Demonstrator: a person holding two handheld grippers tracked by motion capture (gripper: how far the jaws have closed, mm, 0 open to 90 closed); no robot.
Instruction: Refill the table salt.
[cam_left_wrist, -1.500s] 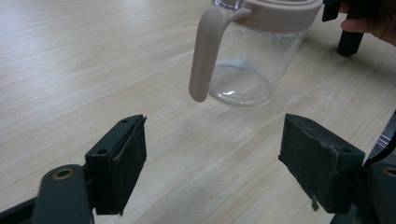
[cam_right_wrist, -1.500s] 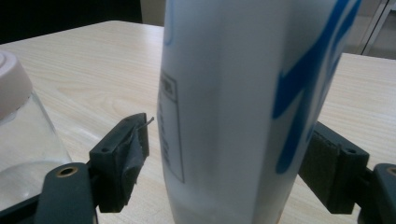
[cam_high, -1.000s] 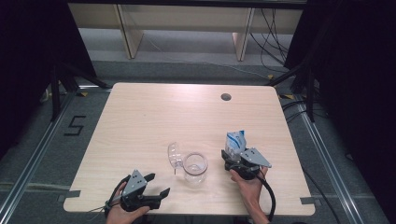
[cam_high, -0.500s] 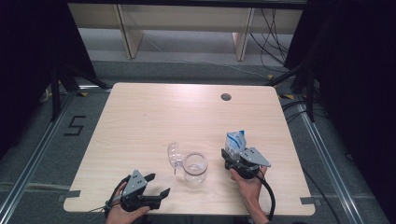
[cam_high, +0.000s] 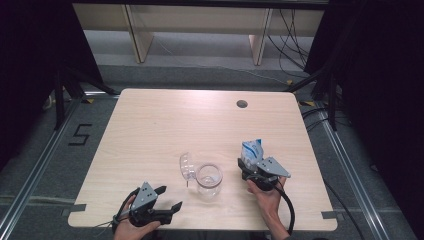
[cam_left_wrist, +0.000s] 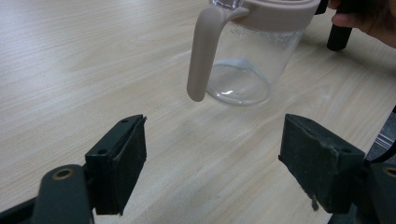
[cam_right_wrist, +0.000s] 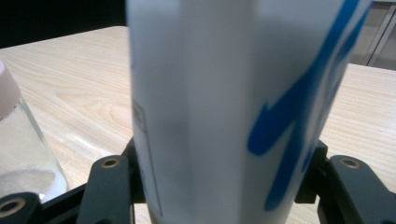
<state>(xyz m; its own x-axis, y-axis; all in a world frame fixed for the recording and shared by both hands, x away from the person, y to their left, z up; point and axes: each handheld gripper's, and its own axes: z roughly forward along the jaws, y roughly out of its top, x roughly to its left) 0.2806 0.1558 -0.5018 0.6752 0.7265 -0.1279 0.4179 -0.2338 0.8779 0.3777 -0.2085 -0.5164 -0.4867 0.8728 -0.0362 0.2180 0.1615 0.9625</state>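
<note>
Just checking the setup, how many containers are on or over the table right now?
2: a clear jar stands near the table's front middle, and a white-and-blue carton is clamped in the right gripper beside it.

Stood on grey floor (cam_high: 150, 75), a light wood surface (cam_high: 200, 125) with rounded corners. Carried a dark round hole (cam_high: 242, 104) near its far edge, right of centre. Beyond that far edge, pale wooden shelf legs (cam_high: 134, 35) and loose cables (cam_high: 295, 30). Left of the surface, a "5" (cam_high: 80, 134) marked on the floor; black curtains (cam_high: 30, 60) on both sides. Lit evenly from above.
</note>
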